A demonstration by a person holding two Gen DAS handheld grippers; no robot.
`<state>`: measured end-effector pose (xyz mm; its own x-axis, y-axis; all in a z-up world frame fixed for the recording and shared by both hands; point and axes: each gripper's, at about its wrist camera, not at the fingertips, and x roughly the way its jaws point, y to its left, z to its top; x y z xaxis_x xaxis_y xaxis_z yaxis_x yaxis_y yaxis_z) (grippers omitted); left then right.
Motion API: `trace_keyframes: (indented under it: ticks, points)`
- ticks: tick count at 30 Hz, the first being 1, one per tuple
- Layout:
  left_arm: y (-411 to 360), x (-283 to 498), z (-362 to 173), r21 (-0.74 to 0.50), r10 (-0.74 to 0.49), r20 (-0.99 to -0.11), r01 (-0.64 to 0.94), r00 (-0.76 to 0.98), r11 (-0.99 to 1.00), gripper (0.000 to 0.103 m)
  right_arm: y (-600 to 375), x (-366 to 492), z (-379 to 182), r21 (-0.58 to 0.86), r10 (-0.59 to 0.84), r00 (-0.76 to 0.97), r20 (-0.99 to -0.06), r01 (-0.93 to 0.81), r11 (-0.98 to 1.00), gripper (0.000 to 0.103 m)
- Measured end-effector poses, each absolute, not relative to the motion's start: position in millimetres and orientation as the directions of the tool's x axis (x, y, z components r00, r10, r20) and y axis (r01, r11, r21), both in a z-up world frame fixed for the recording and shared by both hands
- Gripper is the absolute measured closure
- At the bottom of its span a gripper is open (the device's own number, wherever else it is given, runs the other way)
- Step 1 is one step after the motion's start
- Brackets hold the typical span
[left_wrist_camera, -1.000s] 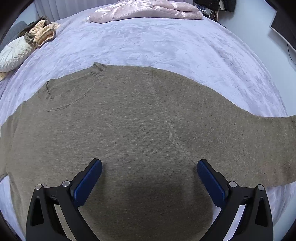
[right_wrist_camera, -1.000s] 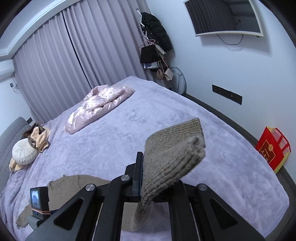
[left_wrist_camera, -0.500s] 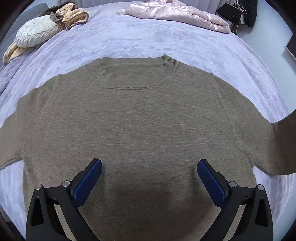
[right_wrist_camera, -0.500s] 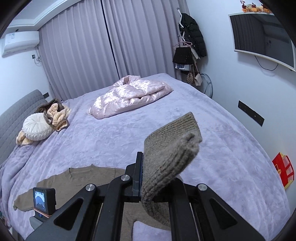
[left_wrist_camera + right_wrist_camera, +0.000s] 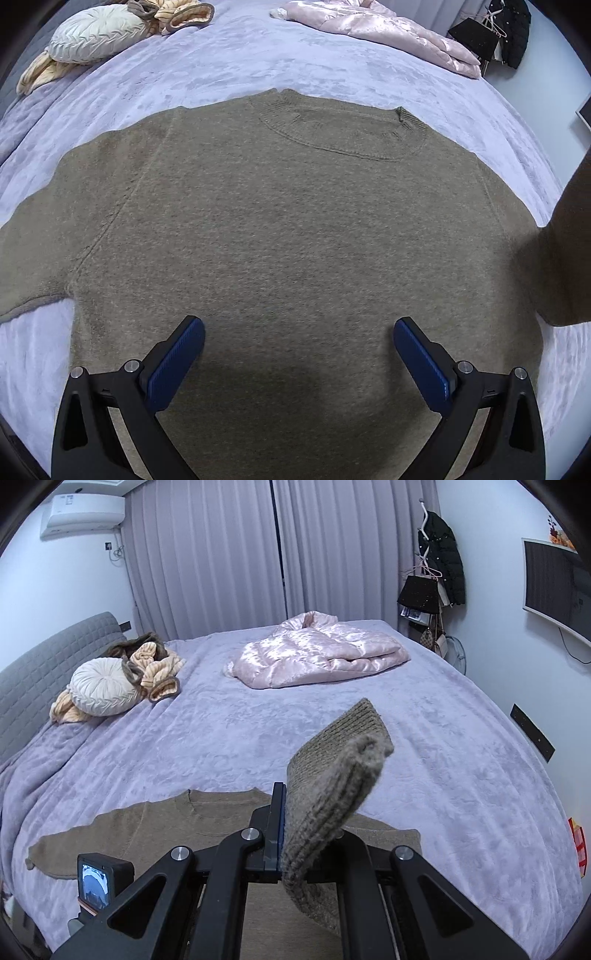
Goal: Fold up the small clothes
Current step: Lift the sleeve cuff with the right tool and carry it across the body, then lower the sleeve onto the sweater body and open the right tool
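Note:
A brown knit sweater (image 5: 295, 221) lies flat, front up, on the lilac bed cover (image 5: 258, 66), neckline toward the far side. My left gripper (image 5: 299, 354) hovers open over its lower body, with nothing between the blue pads (image 5: 177, 365). One sleeve (image 5: 569, 240) rises off the bed at the right edge of the left wrist view. In the right wrist view my right gripper (image 5: 282, 827) is shut on that sleeve's ribbed cuff (image 5: 332, 775), which sticks up past the jaws, above the sweater body (image 5: 166, 823).
A crumpled pink quilt (image 5: 317, 653) lies at the far side of the bed. A round cushion (image 5: 103, 690) and striped cloths sit by the grey headboard (image 5: 48, 668). A coat rack with bags (image 5: 436, 576) and a wall screen (image 5: 554, 590) stand to the right.
The left gripper has slid left over the sweater, so the neckline now sits right of centre. The right gripper has carried the cuff across, its view swinging from the right wall to the curtains.

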<state>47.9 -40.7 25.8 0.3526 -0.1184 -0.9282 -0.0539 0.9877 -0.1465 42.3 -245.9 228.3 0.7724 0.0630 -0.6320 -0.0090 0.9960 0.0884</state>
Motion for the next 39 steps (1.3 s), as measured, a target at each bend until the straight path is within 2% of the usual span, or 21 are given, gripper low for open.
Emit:
trace_keyframes:
  ticks: [22,32,39]
  points:
    - [61.8,22.4,46.9,-0.081,-0.015,-0.916,-0.147,0.401,0.986,0.000,-85.5,59.8,194.3,0.023,0.137,0.715,-0.685,-0.167,0.986,0.096]
    - [112.6,15.1,61.8,-0.059,0.022,-0.899,-0.171,0.438,0.983,0.000,-24.8,60.2,146.0,-0.070,0.070,0.698,-0.712,-0.169,0.983,0.097]
    - [150.5,19.2,45.5,-0.097,0.008,-0.902,-0.219,0.432,0.971,0.000,4.4,72.7,111.3,-0.102,0.035,0.663,-0.748,-0.167,0.981,0.097]
